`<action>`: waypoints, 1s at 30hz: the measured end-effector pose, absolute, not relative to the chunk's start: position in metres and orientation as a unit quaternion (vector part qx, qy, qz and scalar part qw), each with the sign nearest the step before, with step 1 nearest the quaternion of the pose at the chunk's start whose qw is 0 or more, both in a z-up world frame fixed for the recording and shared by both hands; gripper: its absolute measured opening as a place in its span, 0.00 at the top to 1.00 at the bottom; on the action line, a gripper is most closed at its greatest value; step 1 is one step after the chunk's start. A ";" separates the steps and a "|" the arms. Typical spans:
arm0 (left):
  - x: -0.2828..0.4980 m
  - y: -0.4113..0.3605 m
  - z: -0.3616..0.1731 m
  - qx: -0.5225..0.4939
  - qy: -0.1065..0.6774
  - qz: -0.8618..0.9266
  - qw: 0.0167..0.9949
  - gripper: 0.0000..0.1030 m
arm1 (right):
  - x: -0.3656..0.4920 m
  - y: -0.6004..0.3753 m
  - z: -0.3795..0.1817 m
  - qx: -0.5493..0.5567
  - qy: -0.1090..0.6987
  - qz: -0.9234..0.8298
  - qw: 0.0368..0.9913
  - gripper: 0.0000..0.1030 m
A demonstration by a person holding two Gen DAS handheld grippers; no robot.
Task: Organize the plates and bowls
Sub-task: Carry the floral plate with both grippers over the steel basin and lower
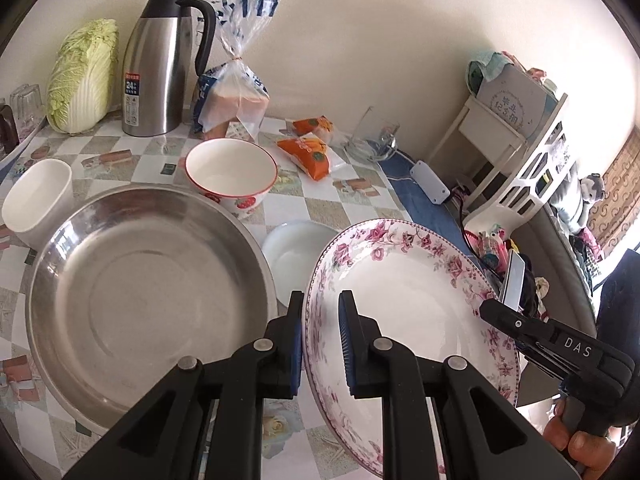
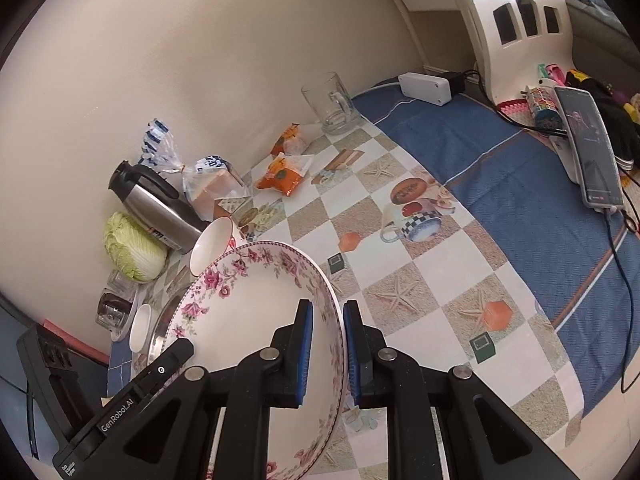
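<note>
A white plate with pink flowers (image 1: 408, 304) is held above the table, tilted, by both grippers. My left gripper (image 1: 320, 340) is shut on its left rim. My right gripper (image 2: 326, 354) is shut on its right rim, and the plate (image 2: 248, 320) fills the lower left of that view. A large steel basin (image 1: 148, 296) sits on the table to the left. A strawberry-print bowl (image 1: 232, 176) stands behind it. A small white dish (image 1: 296, 252) lies between basin and plate. A white square cup (image 1: 38, 204) stands at far left.
A steel thermos jug (image 1: 160, 64), a cabbage (image 1: 82, 76), a bread bag (image 1: 236, 92), orange snack packs (image 1: 308, 152) and a glass mug (image 2: 330, 104) stand along the wall. A blue cloth (image 2: 520, 184) with a phone (image 2: 588, 144) and a white shelf (image 1: 516, 152) lie right.
</note>
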State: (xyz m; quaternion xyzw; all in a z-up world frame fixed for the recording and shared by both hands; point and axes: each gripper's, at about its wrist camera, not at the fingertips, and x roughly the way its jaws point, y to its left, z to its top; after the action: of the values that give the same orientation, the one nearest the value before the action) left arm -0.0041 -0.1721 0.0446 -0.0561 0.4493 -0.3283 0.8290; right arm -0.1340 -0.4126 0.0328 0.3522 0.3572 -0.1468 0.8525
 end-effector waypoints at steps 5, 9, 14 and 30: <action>0.010 -0.151 0.049 -0.077 0.443 -0.309 0.838 0.83 | -0.112 -0.395 0.047 0.328 0.361 -0.128 0.863 0.84; 0.019 -0.132 0.052 -0.098 0.439 -0.298 0.842 0.83 | -0.095 -0.383 0.058 0.315 0.363 -0.111 0.870 0.84; 0.031 -0.109 0.053 -0.117 0.433 -0.277 0.849 0.83 | -0.070 -0.364 0.072 0.287 0.369 -0.097 0.879 0.84; 0.062 -0.033 0.059 -0.166 0.416 -0.182 0.875 0.83 | 0.000 -0.295 0.090 0.246 0.375 -0.023 0.894 0.84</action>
State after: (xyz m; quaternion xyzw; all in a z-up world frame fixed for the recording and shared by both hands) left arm 0.0618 -0.0331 0.0593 -0.1660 0.4159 -0.1819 0.8754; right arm -0.0005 -0.2952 0.0903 0.2460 0.3749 -0.0225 0.8936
